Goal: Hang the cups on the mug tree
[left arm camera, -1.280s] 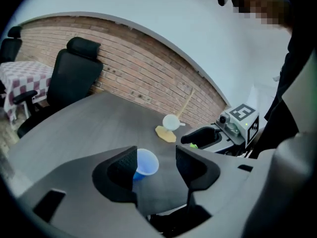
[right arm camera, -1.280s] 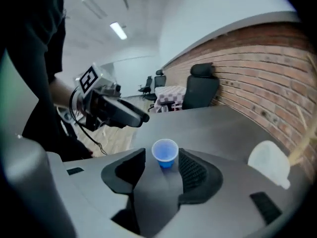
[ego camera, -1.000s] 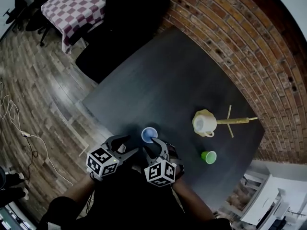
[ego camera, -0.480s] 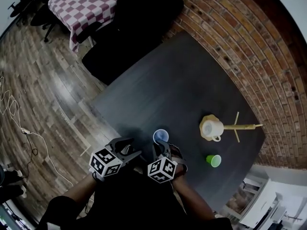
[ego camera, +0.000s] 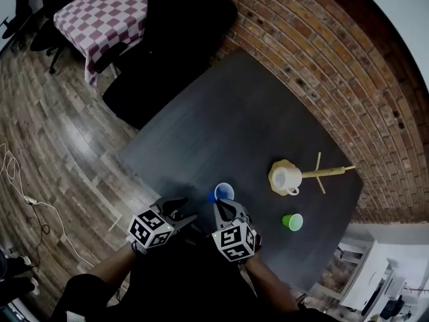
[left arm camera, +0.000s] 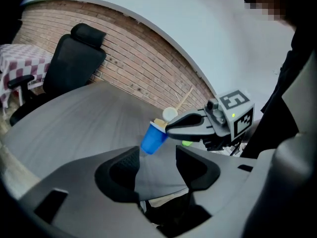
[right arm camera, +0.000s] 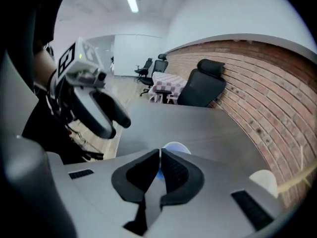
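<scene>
A blue cup [ego camera: 222, 192] is near the front edge of the dark table [ego camera: 221, 126]. My right gripper [ego camera: 224, 210] has just been closing and is shut on the cup's rim [right arm camera: 173, 147]. In the left gripper view the blue cup [left arm camera: 153, 138] hangs tilted from the right gripper [left arm camera: 174, 127]. My left gripper [ego camera: 182, 215] stands open and holds nothing, just left of the cup. A yellow mug [ego camera: 285, 178] hangs on the wooden mug tree [ego camera: 325, 172] at the right. A green cup [ego camera: 291, 221] stands in front of the tree.
A brick wall [ego camera: 322, 59] runs along the table's far right side. A black office chair [ego camera: 174, 39] stands at the table's far end, with a checkered table [ego camera: 100, 12] beyond it. Wooden floor lies to the left.
The right gripper's jaws, spread beside the blue cup a second ago, have come together on its rim. The left gripper has stayed open beside it.
</scene>
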`<move>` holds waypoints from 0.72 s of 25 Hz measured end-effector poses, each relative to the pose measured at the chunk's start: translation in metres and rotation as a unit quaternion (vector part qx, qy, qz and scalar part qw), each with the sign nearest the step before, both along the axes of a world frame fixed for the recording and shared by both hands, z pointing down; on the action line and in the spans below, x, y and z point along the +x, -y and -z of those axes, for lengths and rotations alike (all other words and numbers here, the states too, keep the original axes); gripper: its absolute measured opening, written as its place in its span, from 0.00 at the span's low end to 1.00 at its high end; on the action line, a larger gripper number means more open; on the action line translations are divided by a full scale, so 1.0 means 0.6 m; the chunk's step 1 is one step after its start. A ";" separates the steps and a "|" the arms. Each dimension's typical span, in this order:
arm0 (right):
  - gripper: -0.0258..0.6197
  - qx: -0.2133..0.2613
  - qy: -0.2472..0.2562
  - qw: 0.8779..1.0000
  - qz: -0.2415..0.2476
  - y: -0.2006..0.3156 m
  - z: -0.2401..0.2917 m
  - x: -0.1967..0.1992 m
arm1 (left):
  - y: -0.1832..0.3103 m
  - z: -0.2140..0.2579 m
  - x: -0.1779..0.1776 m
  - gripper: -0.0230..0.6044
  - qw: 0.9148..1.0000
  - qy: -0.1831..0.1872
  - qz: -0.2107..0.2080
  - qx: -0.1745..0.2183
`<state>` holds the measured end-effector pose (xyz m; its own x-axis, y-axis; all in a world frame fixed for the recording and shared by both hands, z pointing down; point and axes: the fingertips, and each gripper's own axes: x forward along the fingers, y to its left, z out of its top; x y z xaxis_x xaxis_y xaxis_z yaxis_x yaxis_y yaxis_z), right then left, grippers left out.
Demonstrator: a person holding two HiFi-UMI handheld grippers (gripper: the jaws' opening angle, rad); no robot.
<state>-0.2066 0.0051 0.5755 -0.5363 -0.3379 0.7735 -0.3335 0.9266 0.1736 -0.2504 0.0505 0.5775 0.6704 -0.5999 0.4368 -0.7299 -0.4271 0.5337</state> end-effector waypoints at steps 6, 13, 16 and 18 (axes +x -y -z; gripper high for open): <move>0.09 -0.020 0.120 0.989 -0.082 0.049 0.119 0.027 | 0.049 0.026 0.046 0.41 1.000 -0.011 -0.020 0.021; 0.09 -0.011 0.200 0.974 -0.110 0.077 0.215 0.079 | 0.124 0.106 0.109 0.41 0.995 -0.079 -0.020 0.055; 0.09 0.002 0.218 0.969 -0.112 0.085 0.241 0.106 | 0.140 0.139 0.139 0.41 0.992 -0.115 -0.010 0.055; 0.09 0.015 0.227 0.967 -0.118 0.096 0.257 0.130 | 0.152 0.161 0.155 0.41 0.989 -0.136 0.004 0.059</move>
